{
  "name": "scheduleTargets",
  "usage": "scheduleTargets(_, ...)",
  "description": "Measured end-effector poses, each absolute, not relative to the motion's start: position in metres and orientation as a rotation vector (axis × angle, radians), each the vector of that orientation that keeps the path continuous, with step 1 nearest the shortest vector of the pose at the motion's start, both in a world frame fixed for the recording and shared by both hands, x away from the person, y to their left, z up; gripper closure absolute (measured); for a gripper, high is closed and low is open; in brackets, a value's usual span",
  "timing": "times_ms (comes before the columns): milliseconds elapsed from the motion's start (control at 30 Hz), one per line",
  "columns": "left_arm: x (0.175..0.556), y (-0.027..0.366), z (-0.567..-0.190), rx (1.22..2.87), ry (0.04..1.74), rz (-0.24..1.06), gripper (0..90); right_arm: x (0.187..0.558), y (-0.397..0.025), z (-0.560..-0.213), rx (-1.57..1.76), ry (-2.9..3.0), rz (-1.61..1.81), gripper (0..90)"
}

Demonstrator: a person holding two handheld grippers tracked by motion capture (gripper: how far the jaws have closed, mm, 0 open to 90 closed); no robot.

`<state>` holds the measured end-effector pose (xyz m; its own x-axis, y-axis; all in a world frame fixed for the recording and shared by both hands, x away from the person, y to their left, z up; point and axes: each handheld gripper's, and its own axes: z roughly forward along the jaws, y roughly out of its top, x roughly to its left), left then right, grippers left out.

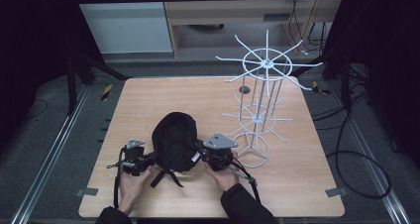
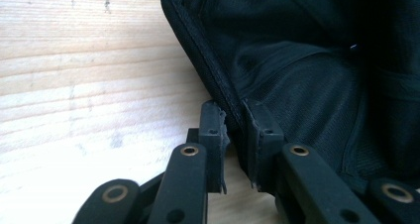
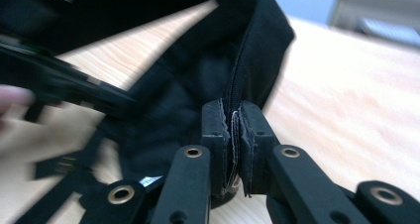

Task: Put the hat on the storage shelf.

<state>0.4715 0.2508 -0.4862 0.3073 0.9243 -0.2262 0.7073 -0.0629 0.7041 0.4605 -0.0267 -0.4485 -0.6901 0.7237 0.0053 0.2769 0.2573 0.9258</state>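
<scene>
Black fabric cap left of the white wire rack, left gripper clamping its rim, right gripper pinching the opposite edge

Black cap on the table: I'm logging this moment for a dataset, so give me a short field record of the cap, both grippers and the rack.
item: black cap, resting on the wooden table, inside facing up, straps trailing toward the person
left gripper: jaws closed on the cap's rim
right gripper: jaws shut tight on the opposite rim
hands: one behind each gripper at the near edge
rack: white wire rack, upright, to the right of the cap, hooks bare
cap and rack: apart
</scene>
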Motion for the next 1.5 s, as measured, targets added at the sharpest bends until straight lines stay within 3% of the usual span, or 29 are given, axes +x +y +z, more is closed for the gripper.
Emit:
scheduleTargets(200,0.477,0.245,-0.487,1.826,1.442,0.374,79.5,0.451,-0.02,-0.439,0.742,2.152,1.55,83.4)
scheduleTargets(500,0.481,0.244,-0.491,1.83,1.416,0.381,79.0,0.439,0.003,-0.459,0.561,2.349,1.526,83.5)
scheduleTargets(600,0.482,0.245,-0.491,1.829,1.423,0.367,76.0,0.438,0.004,-0.464,0.571,2.364,1.512,83.4)
scheduleTargets(733,0.481,0.25,-0.486,1.832,1.426,0.377,65.0,0.44,0.002,-0.467,0.614,2.372,1.507,83.3)
scheduleTargets(800,0.477,0.253,-0.477,1.814,1.38,0.428,62.8,0.439,0.003,-0.466,0.613,2.37,1.484,83.2)
scheduleTargets(833,0.472,0.256,-0.468,1.787,1.347,0.451,56.5,0.438,0.004,-0.466,0.606,2.369,1.465,83.1)
scheduleTargets(900,0.469,0.257,-0.463,1.786,1.333,0.478,52.4,0.437,0.005,-0.466,0.607,2.367,1.45,83.1)
scheduleTargets(933,0.464,0.258,-0.454,1.777,1.297,0.522,51.7,0.437,0.005,-0.466,0.61,2.364,1.444,83.1)
scheduleTargets(1167,0.458,0.251,-0.429,1.708,1.198,0.469,45.4,0.435,0.005,-0.467,0.606,2.353,1.42,83.0)
scheduleTargets(1500,0.467,0.219,-0.415,1.781,1.101,0.498,40.8,0.435,0.006,-0.468,0.603,2.36,1.422,82.6)
